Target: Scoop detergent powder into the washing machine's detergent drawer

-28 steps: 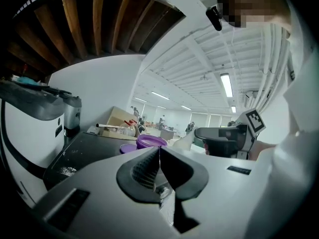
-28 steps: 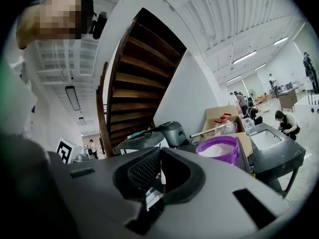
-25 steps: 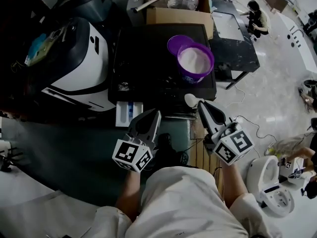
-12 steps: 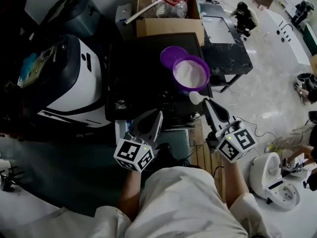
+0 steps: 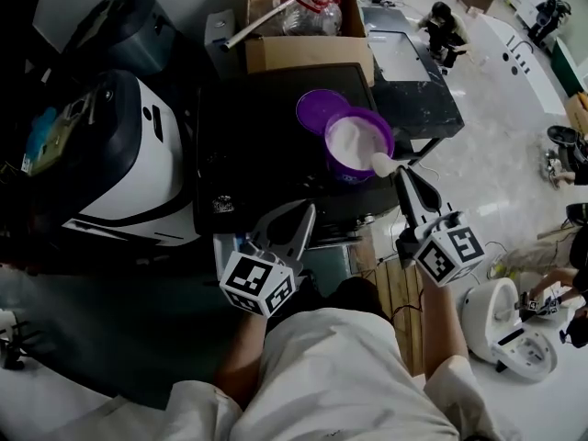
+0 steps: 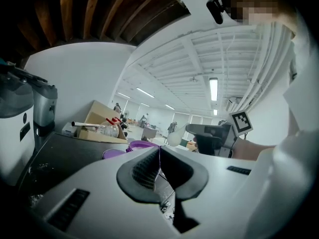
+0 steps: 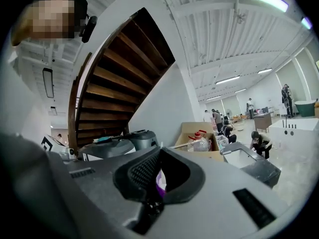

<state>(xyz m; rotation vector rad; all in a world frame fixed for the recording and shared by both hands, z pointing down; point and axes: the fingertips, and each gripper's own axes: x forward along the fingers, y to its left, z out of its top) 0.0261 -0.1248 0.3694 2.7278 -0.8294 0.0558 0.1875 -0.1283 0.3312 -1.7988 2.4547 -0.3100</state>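
Nearest me, my left gripper [image 5: 304, 213] has its fingers pressed together with nothing between them; its own view shows the ribbed pads [image 6: 144, 169] meeting at the tips. Just to the left of those fingers and a little under them, the white detergent drawer [image 5: 228, 244] pokes out from below the front edge of the black counter [image 5: 257, 127]. I can see a bit of blue in the drawer, but not what is in it. My right gripper [image 5: 402, 176] is shut on the scoop [image 5: 380, 163]. In the right gripper view a purple and white sliver of its handle [image 7: 158, 179] sits squeezed between the pads. The scoop's white bowl sticks out past the fingertips and lies at the near right rim of the purple tub [image 5: 342, 167]. I cannot tell whether it touches the detergent powder [image 5: 354, 138], which fills the tub white. The tub stands on the counter, ahead of the right fingers and well to the right of the left ones. Its purple lid [image 5: 315, 110] lies against the tub's far left side. A white-and-black appliance [image 5: 119, 159] stands off to the left of the left fingers. Farther on, past the counter's back edge, a cardboard box [image 5: 303, 51] holds a clear bottle with a red cap [image 5: 317, 12].
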